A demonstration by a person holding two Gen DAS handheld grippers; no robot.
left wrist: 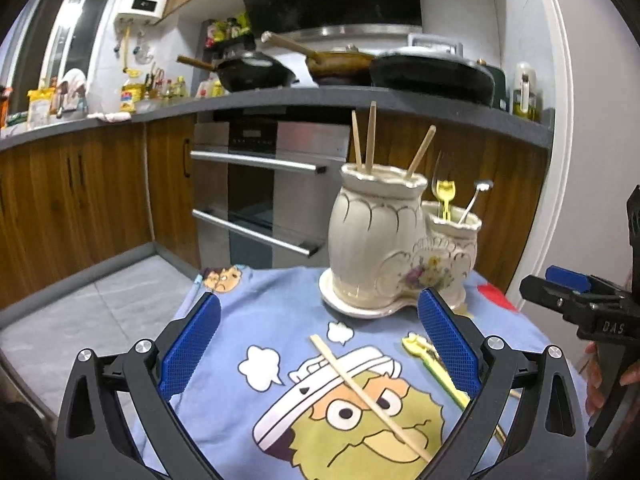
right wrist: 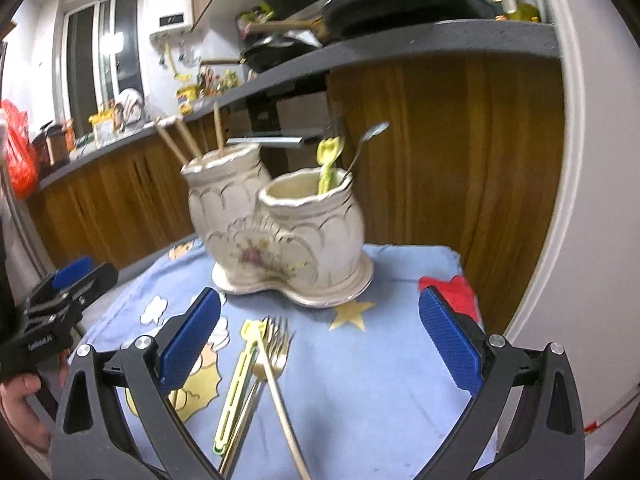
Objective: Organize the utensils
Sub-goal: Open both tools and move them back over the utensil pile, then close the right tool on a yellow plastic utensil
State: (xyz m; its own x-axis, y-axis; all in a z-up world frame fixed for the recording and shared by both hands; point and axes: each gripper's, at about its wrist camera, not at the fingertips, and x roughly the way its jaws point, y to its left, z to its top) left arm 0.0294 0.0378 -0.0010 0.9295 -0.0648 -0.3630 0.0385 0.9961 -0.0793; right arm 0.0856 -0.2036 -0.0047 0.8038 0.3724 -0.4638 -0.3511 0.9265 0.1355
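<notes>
Left hand-held gripper [left wrist: 318, 340] spread, right hand-held gripper [right wrist: 320, 340] spread, its body [left wrist: 600, 320] lettered "DAS"; chopstick [left wrist: 368, 396] on cloth [left wrist: 256, 320]

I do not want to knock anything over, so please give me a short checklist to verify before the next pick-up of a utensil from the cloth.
1. Left tool open and empty: ok.
2. Right tool open and empty: ok.
3. Loose wooden chopstick on the blue cartoon cloth lies free between the left tool's fingers: ok.
4. Yellow plastic fork, gold metal fork and second chopstick separated: not ok, they overlap.
5. Cream ceramic double-pot holder upright: ok.
6. Room left in the taller pot: cannot tell.
</notes>
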